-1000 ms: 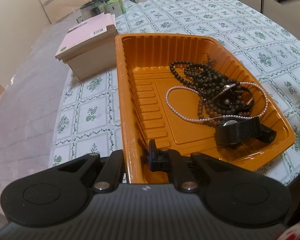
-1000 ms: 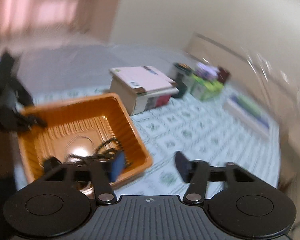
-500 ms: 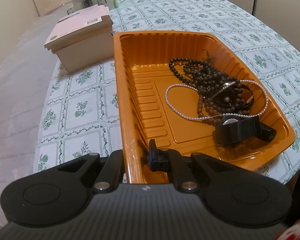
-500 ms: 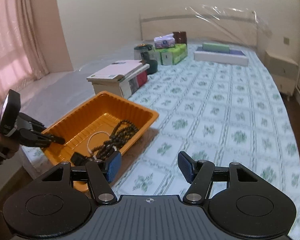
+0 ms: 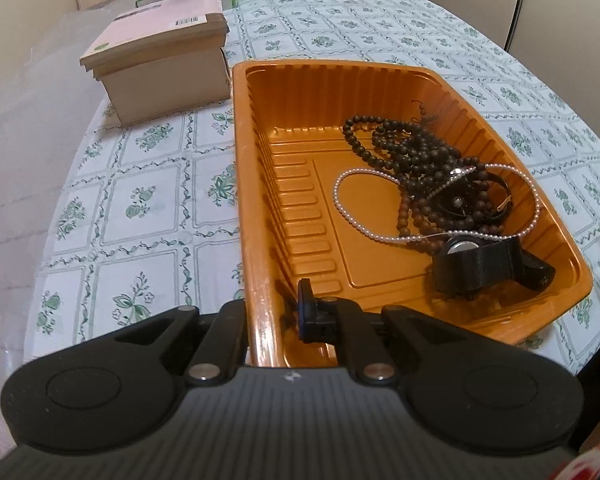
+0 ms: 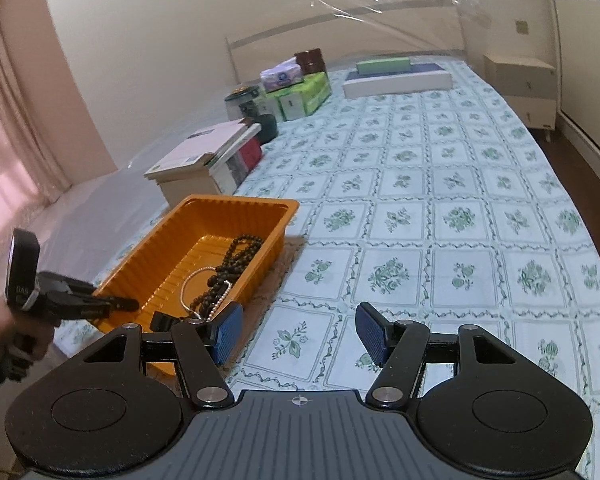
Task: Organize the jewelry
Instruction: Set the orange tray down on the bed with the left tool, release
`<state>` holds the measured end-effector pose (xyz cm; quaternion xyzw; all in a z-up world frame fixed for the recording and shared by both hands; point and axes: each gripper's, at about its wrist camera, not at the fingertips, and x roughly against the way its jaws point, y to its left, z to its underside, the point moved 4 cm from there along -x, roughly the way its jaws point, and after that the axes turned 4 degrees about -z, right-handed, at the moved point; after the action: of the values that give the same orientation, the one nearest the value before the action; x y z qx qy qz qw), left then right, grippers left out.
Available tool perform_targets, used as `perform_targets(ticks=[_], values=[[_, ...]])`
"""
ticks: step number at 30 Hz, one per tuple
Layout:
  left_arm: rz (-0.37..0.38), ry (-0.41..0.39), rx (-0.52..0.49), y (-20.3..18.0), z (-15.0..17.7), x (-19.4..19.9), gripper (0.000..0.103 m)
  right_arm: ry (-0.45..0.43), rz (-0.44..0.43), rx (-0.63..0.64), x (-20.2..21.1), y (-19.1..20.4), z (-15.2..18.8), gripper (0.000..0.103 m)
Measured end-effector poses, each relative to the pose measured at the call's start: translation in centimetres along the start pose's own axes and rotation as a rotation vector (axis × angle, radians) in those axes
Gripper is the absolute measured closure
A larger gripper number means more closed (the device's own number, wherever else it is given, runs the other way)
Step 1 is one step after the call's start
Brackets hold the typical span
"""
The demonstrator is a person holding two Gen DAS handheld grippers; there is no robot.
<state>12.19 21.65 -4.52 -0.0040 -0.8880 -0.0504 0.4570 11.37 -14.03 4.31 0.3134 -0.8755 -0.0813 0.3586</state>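
**Orange tray at the table's near corner, one gripper clamped on its wall**

The ribbed orange plastic tray (image 5: 380, 280) sits at the near corner of the table under a green-flowered white tablecloth (image 6: 440, 220), its near end close to the table's edge. A beige box topped with a pink booklet (image 5: 160, 64) stands just beyond the tray's far left corner. To the tray's right the cloth lies open for a long stretch, with tissue boxes and flat boxes far back.

The left gripper (image 5: 296, 312) has its jaws together on the tray's near-left wall, one finger outside and one inside. The right gripper (image 6: 298, 336) hangs over bare cloth beside the tray, blue pads apart with nothing between them.

The jewelry lies bunched in the tray's right half: a tangled dark brown wooden bead strand (image 5: 412, 156), a thin white pearl necklace (image 5: 364, 224) looped over it, and a black-strapped watch (image 5: 480, 266) at the near end. The tray's left half is bare.
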Motion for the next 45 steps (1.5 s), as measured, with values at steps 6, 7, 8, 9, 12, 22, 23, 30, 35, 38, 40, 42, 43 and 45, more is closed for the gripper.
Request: perform_targets(ticks=[6, 7, 8, 9, 12, 22, 23, 30, 35, 38, 40, 42, 43, 45], values=[[0.029, 0.002, 0.054, 0.7, 0.5, -0.3, 0.078, -0.014, -0.001, -0.043, 0.3, -0.1, 0.2, 0.041], [0.026, -0.004, 0.063, 0.8, 0.7, -0.1, 0.065, -0.016, -0.003, -0.050, 0.3, -0.1, 0.3, 0.041], [0.022, -0.012, 0.077, 1.0, 0.8, 0.0, 0.062, -0.017, -0.004, -0.057, 0.4, -0.2, 0.4, 0.041], [0.026, -0.013, 0.091, 1.2, 0.9, 0.2, 0.062, -0.017, -0.004, -0.065, 0.4, -0.3, 0.5, 0.040], [0.021, -0.028, 0.134, 2.0, 1.2, 1.2, 0.047, -0.018, -0.005, -0.084, 0.6, -0.5, 0.9, 0.040], [-0.066, -0.197, 0.259, 2.9, 2.0, 8.0, 0.014, 0.001, 0.006, -0.132, 1.0, 0.0, 2.9, 0.023], [-0.070, -0.221, 0.260, 2.4, 2.1, 8.8, 0.010, 0.007, 0.015, -0.124, 1.0, 0.3, 3.1, 0.023], [-0.052, -0.275, 0.205, -3.5, 3.3, 11.6, 0.000, 0.025, 0.069, -0.070, 1.1, 1.4, 4.8, 0.019], [-0.053, -0.272, 0.168, -8.1, 4.5, 12.2, 0.000, 0.039, 0.104, -0.068, 1.4, 1.3, 6.1, 0.019], [-0.053, -0.225, 0.213, -9.7, 5.1, 12.2, 0.000, 0.046, 0.120, -0.094, 1.7, 1.0, 6.8, 0.019], [-0.052, -0.198, 0.248, -10.6, 5.5, 12.3, 0.000, 0.057, 0.136, -0.098, 1.8, 0.9, 7.3, 0.019], [-0.060, -0.175, 0.260, -11.6, 5.7, 12.4, 0.000, 0.070, 0.149, -0.089, 2.0, 1.0, 7.5, 0.019], [-0.064, -0.171, 0.268, -11.8, 5.7, 12.5, 0.000, 0.077, 0.157, -0.083, 2.1, 1.1, 7.7, 0.019], [-0.068, -0.160, 0.275, -12.6, 5.9, 12.7, 0.001, 0.082, 0.163, -0.073, 2.3, 1.4, 7.9, 0.019]])
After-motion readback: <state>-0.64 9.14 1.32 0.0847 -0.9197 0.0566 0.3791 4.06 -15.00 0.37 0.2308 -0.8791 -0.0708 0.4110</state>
